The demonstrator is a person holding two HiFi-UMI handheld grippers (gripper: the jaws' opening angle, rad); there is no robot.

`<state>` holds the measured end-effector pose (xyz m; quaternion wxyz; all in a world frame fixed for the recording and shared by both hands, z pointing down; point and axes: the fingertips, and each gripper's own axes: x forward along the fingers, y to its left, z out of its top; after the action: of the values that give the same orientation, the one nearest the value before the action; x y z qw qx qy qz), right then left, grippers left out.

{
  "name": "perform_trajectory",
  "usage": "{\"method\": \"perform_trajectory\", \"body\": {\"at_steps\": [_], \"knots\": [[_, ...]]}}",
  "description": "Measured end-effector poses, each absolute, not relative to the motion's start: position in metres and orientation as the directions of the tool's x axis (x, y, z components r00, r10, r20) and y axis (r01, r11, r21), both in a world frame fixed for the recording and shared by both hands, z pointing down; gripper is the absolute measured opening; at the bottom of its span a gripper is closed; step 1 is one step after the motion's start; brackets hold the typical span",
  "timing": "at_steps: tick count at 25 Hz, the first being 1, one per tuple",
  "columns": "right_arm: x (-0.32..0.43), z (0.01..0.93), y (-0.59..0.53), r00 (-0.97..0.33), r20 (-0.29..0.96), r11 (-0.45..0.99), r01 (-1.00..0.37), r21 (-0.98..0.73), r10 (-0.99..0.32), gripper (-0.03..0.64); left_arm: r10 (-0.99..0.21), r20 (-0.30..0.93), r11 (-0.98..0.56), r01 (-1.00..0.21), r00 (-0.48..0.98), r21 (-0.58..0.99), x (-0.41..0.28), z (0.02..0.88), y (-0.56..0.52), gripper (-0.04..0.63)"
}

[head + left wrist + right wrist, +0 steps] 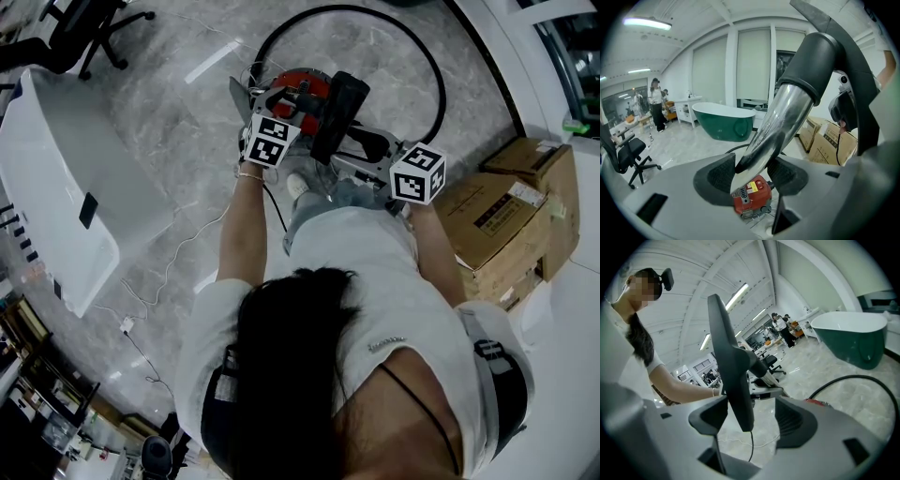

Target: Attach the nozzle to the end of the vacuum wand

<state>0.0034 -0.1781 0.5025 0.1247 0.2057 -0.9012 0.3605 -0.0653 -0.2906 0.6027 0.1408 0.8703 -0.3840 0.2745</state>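
Grey marble floor (pixel 178 112) fills the head view, bearing one red vacuum (pixel 298 86), one looped black hose (pixel 414 33) and at least two closed cardboard boxes (pixel 492 220), contents unseen.

Left gripper view: the left gripper (pixel 752 176) is clamped on the chrome wand (pixel 780 122), whose upper end sits in the black nozzle (pixel 820 56). One green bathtub (pixel 724 124), interior hidden.

Right gripper view: the right gripper (pixel 750 420) stands wide, with the nozzle (pixel 731 362) between its jaws, clear of one pad.
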Motion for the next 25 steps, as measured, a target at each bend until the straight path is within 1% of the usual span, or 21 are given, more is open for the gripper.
{"method": "perform_trajectory", "body": {"at_steps": [10, 25], "knots": [[0.007, 0.502, -0.171, -0.907, 0.347, 0.642, -0.416, -0.644, -0.239, 0.314, -0.601, 0.583, -0.655, -0.755, 0.547, 0.033, -0.064, 0.603, -0.29, 0.21], [0.016, 0.504, -0.168, -0.915, 0.326, 0.616, -0.401, -0.678, -0.237, 0.319, -0.577, 0.609, -0.677, -0.735, 0.545, 0.017, -0.05, 0.613, -0.279, 0.219]]}}
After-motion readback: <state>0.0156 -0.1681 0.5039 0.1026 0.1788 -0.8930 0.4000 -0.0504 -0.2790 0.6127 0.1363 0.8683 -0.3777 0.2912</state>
